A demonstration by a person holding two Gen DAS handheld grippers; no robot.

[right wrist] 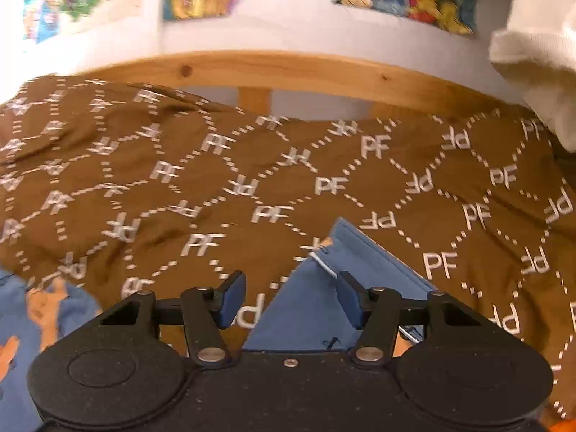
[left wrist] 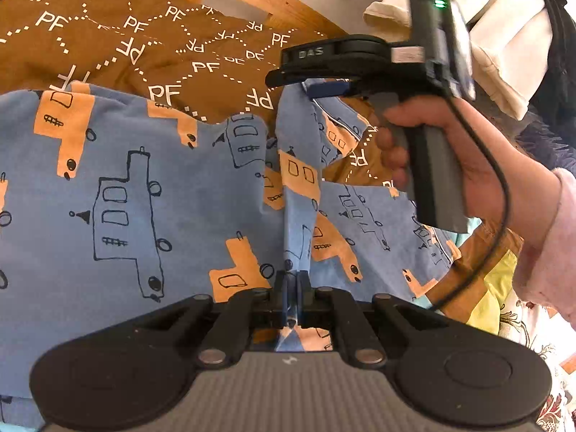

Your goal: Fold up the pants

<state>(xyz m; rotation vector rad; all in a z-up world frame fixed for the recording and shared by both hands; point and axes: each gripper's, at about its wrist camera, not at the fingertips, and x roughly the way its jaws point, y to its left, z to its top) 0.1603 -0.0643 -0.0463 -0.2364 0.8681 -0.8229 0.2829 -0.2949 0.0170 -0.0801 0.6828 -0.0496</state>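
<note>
Already spread over the brown bedspread (right wrist: 252,165), the blue pants (left wrist: 108,187) fill the left wrist view's lower half, a fold pinched tight in the left gripper (left wrist: 296,280). At that frame's upper right the right gripper (right wrist: 288,298) stands parted around a corner; best close squarely before lifting.

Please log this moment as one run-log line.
left gripper: shut on pants | right gripper: open, pants corner between jaws
</note>
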